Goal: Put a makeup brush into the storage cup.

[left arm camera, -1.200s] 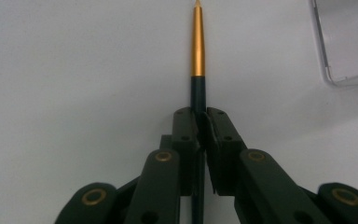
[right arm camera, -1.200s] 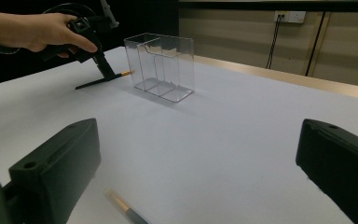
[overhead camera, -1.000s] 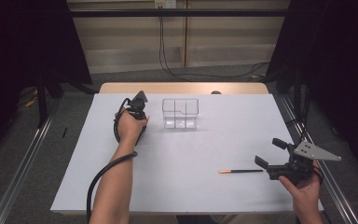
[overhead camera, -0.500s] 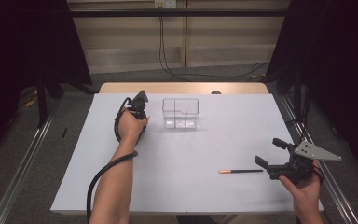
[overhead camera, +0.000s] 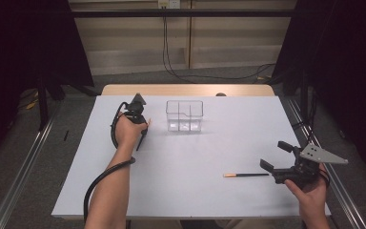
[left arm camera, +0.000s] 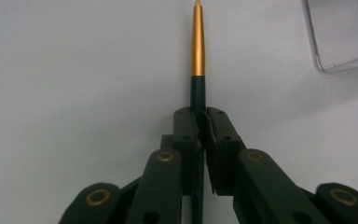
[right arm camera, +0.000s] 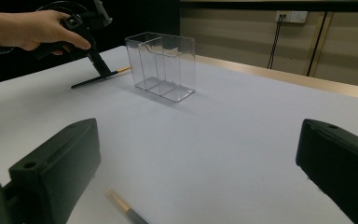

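A clear plastic box (overhead camera: 185, 115) with inner dividers stands at the middle back of the white table (overhead camera: 205, 148). Just left of it, my left gripper (overhead camera: 143, 134) points down, shut on a black pen with an orange front (left arm camera: 197, 42), which lies low along the table. In the left gripper view the jaws (left arm camera: 198, 114) pinch the black barrel. A second black pen with an orange tip (overhead camera: 245, 175) lies at the front right. My right gripper (overhead camera: 272, 154) rests just right of it, jaws wide open (right arm camera: 196, 140) and holding nothing, with this pen (right arm camera: 126, 210) below them.
The table's wooden back edge (overhead camera: 186, 89) shows beyond the white sheet. Dark curtains hang at both sides and metal rails (overhead camera: 19, 176) run along the floor. The box's corner (left arm camera: 345, 32) shows at the top right of the left gripper view.
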A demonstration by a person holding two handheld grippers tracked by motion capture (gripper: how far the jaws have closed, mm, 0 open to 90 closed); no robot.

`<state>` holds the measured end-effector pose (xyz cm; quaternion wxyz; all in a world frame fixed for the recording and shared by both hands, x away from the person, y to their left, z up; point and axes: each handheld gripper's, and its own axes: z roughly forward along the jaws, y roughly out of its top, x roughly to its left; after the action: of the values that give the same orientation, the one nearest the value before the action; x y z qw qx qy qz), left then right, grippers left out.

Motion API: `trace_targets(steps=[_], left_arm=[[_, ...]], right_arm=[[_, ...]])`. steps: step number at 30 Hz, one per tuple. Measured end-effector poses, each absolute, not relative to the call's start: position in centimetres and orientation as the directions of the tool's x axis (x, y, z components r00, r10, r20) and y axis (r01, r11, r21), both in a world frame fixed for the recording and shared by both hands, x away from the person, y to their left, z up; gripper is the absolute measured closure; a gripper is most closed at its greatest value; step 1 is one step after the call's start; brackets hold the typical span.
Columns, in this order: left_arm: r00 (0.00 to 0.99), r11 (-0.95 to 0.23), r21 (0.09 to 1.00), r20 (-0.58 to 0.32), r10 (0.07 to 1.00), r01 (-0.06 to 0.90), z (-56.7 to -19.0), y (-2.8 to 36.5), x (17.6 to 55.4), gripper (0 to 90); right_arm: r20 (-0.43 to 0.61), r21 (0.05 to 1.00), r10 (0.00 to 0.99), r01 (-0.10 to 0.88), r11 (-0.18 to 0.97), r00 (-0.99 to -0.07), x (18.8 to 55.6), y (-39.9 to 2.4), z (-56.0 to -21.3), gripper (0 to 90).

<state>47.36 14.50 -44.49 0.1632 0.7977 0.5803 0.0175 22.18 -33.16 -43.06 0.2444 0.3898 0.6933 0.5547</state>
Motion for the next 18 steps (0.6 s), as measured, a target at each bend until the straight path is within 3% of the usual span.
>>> trace_targets(steps=[18], left_arm=[[0.357,-0.136,0.511,-0.364,0.860,0.849,-43.8,16.0,45.0,83.7]], right_arm=[[0.090,0.961,0.806,0.265,0.084,-0.585,22.2,-33.1,-43.1,0.0]])
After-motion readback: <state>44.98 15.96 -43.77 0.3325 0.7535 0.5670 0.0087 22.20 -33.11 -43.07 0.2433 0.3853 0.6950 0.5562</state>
